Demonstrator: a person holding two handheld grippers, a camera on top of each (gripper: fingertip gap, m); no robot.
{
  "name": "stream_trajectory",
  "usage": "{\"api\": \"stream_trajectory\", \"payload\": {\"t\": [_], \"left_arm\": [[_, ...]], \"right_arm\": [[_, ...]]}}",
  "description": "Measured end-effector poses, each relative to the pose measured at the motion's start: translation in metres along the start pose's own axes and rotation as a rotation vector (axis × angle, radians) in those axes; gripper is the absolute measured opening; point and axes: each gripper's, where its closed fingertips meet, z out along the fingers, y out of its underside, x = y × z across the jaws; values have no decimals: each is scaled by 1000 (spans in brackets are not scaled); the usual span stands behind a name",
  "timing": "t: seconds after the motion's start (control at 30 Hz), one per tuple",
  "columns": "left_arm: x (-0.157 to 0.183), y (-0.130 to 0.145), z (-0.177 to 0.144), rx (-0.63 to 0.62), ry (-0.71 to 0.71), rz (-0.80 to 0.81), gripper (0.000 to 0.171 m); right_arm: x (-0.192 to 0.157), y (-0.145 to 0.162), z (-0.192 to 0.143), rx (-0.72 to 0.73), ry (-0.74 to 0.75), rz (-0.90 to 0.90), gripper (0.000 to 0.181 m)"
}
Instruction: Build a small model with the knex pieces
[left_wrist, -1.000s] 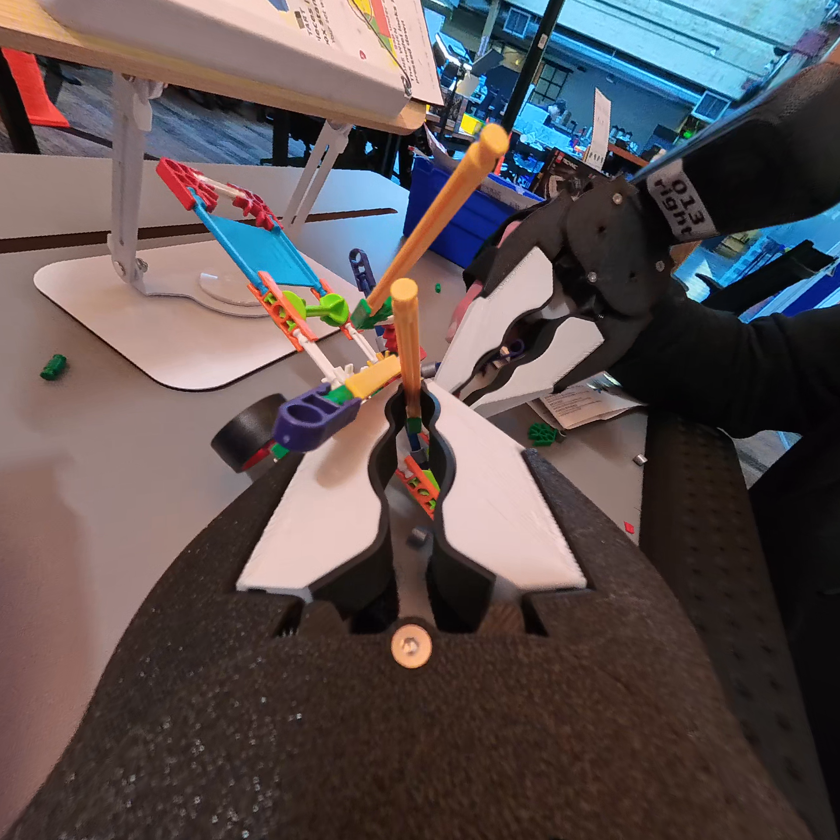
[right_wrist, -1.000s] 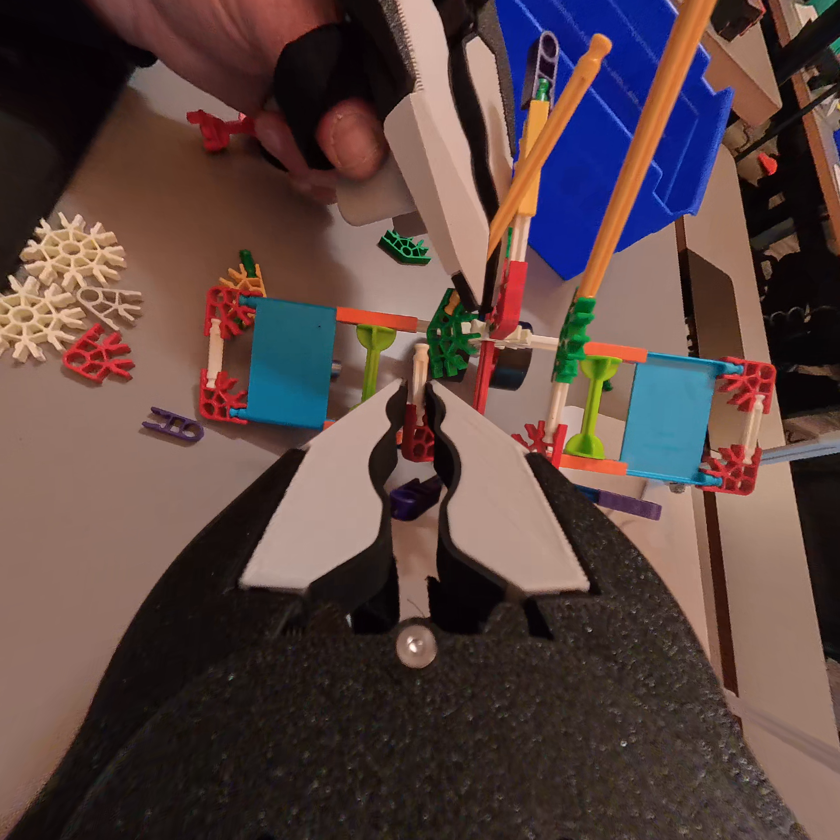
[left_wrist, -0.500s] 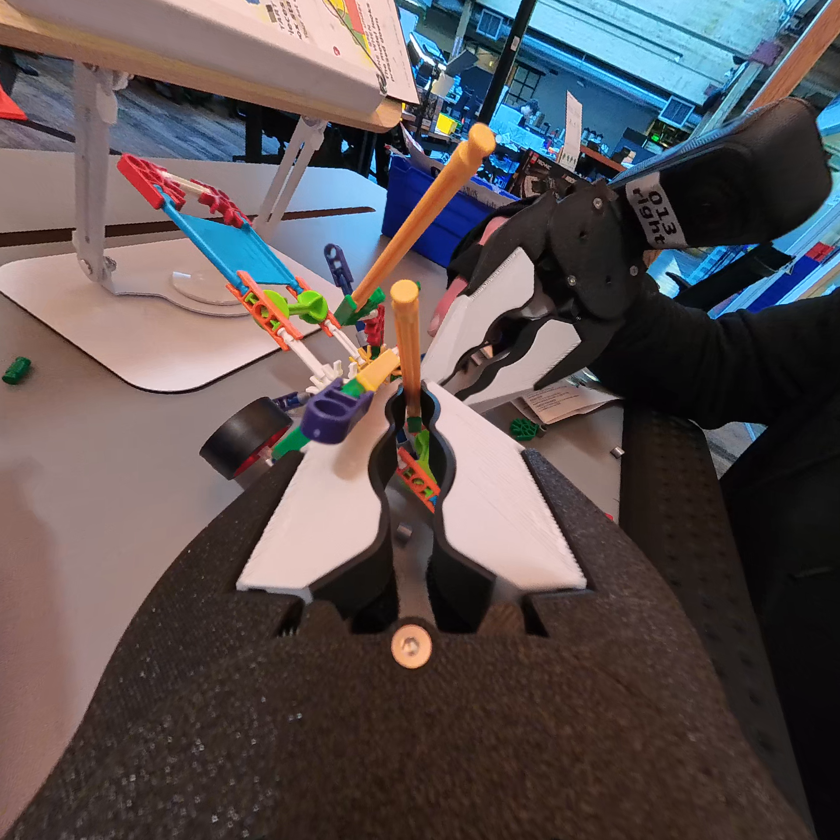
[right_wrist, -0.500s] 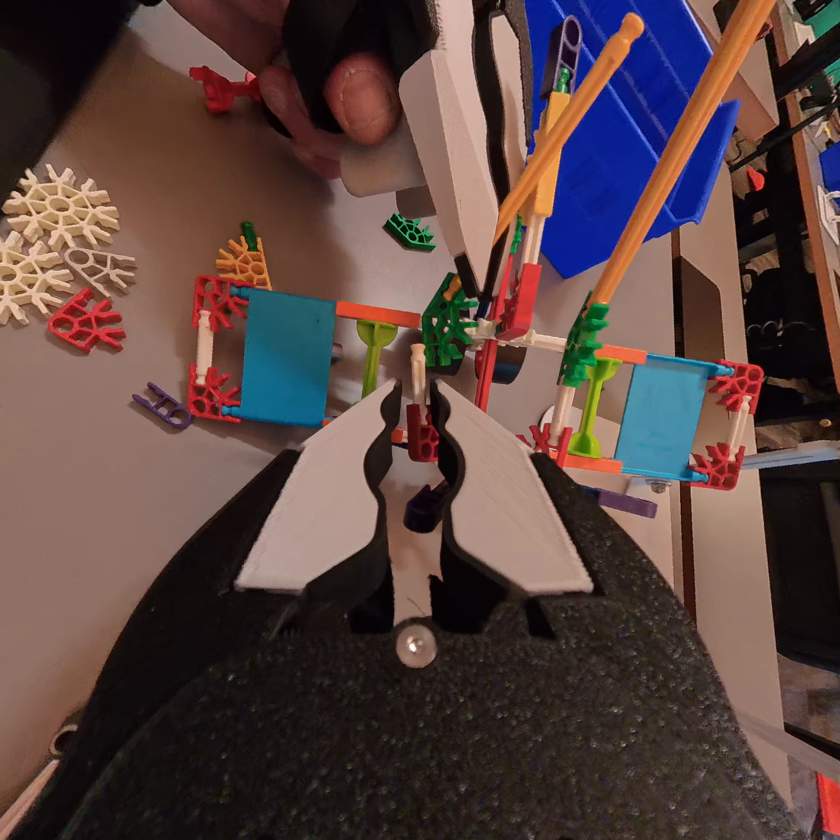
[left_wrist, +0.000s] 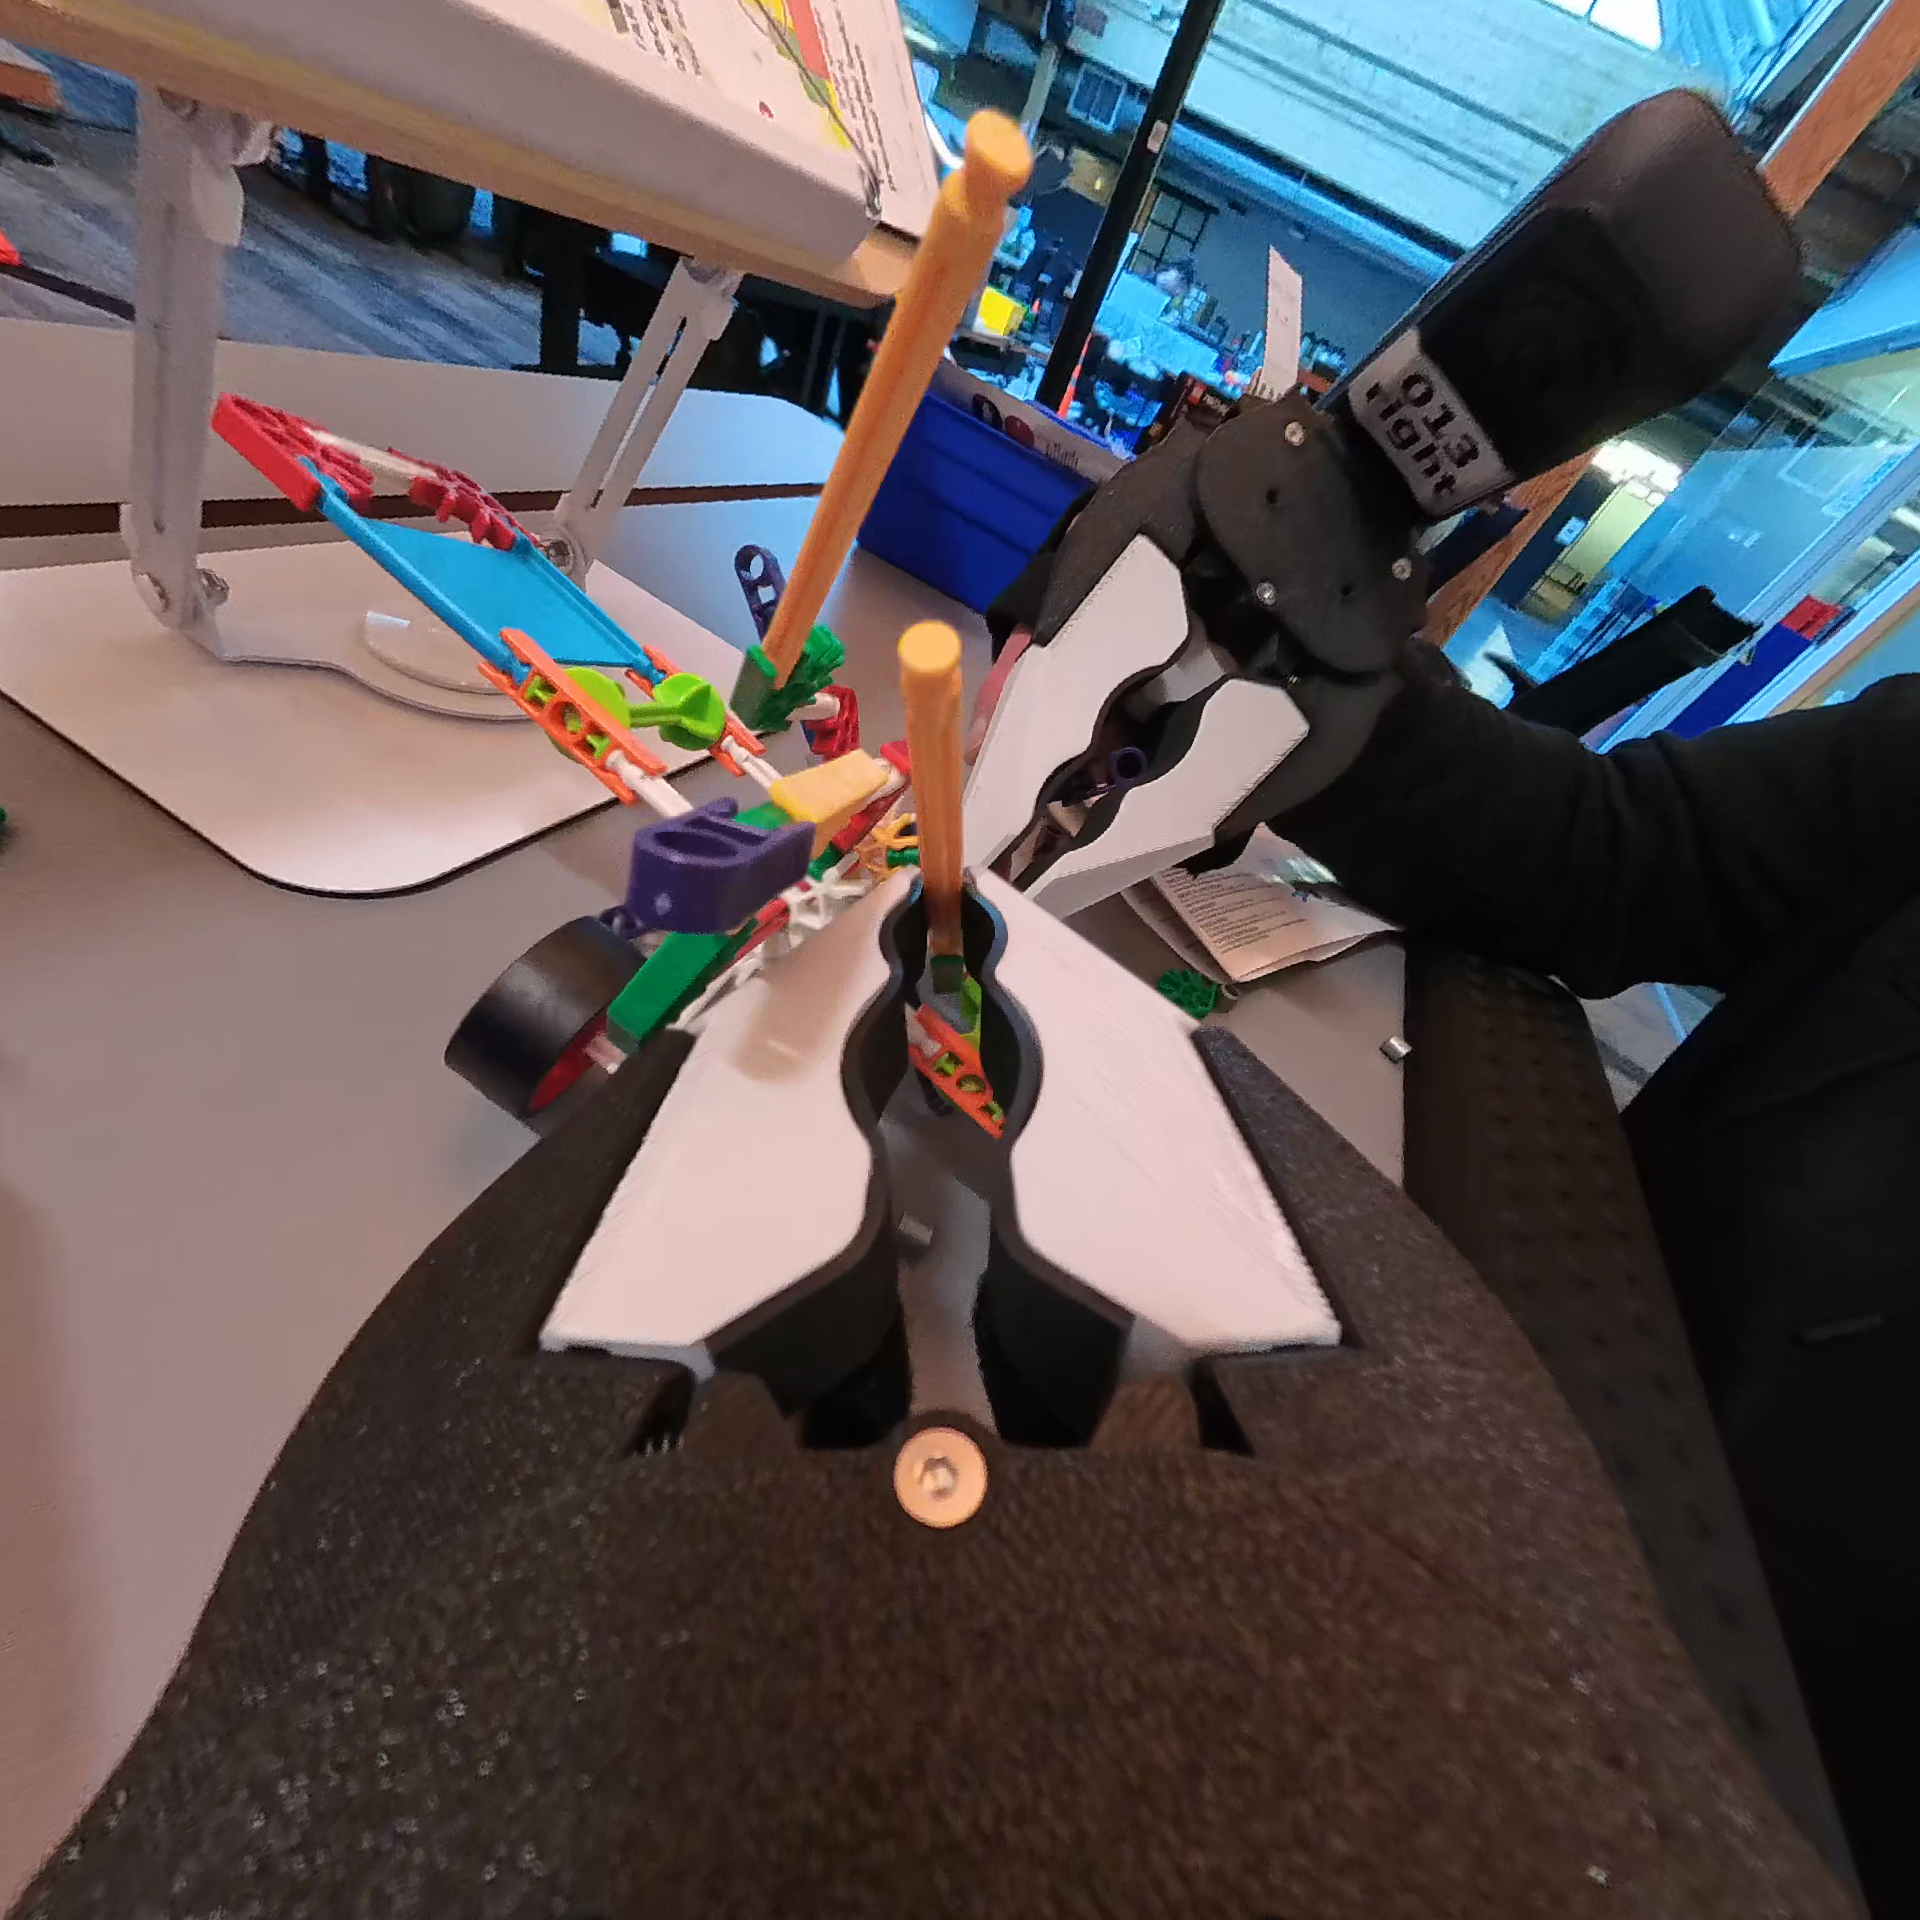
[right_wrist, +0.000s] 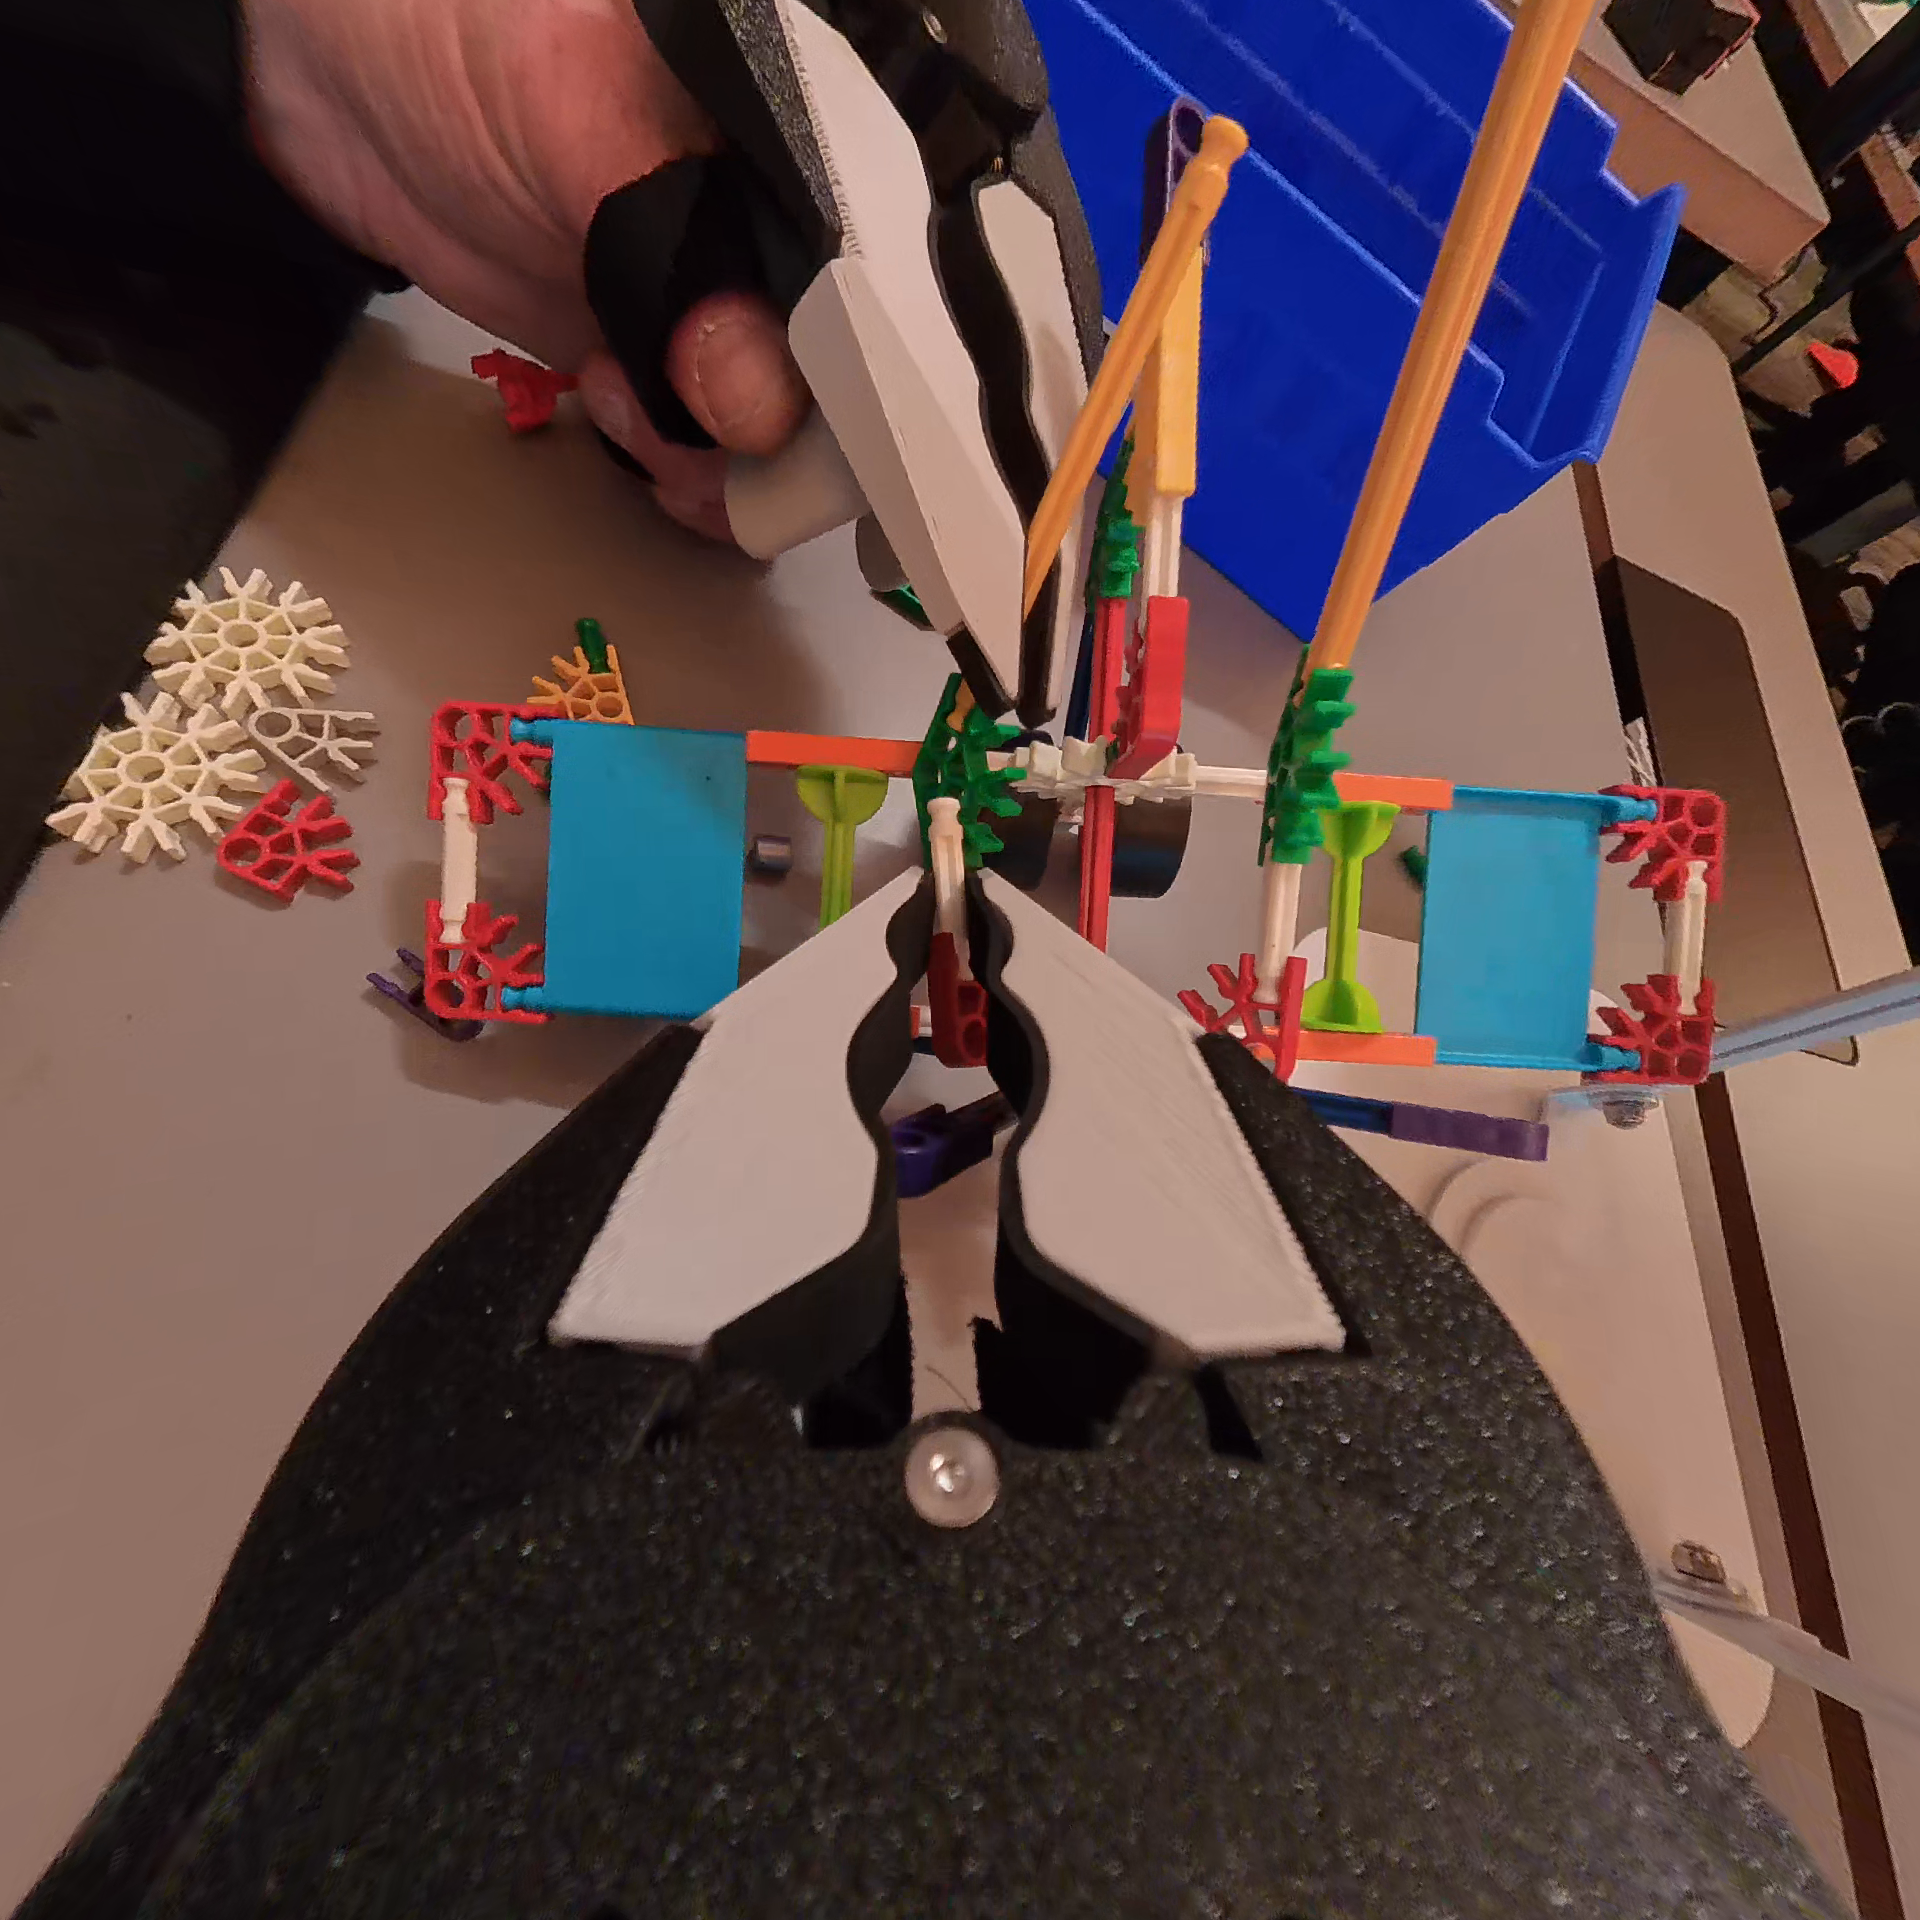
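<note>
While our left tongs (left_wrist: 940, 914) pinch the short orange rod (left_wrist: 932, 769) low on the toy model (right_wrist: 1039, 790), our right tongs (right_wrist: 951, 904) clamp a white rod (right_wrist: 943, 862) with its red connector, likely to brace the frame from two sides. It hangs just above the bench (right_wrist: 260, 1195), between the loose snowflake pieces (right_wrist: 197, 717) and blue bin (right_wrist: 1351, 312).
</note>
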Motion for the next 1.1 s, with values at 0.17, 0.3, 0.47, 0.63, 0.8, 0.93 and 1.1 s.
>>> {"api": "stream_trajectory", "payload": {"t": [0.17, 0.3, 0.47, 0.63, 0.8, 0.93, 1.1], "left_arm": [[-3, -1, 1, 23, 10, -28, 5], [-2, 1, 5, 14, 15, -25, 5], [0, 1, 5, 14, 23, -20, 5], [0, 1, 7, 21, 27, -22, 5], [2, 3, 9, 18, 30, -20, 5], [3, 3, 10, 24, 37, -14, 5], [5, 0, 10, 45, 34, 2, 5]], "right_arm": [[-1, -2, -2, 17, -20, 25, 9], [-3, -7, -15, 26, -49, 22, 40], [8, -10, -44, 75, -71, 52, 42], [10, -4, -46, 48, -61, 33, 38], [3, -3, -26, 27, -70, 57, 37], [2, 2, -9, 1, -54, 88, 37], [-2, 1, -1, 29, -93, 155, 37]]}}
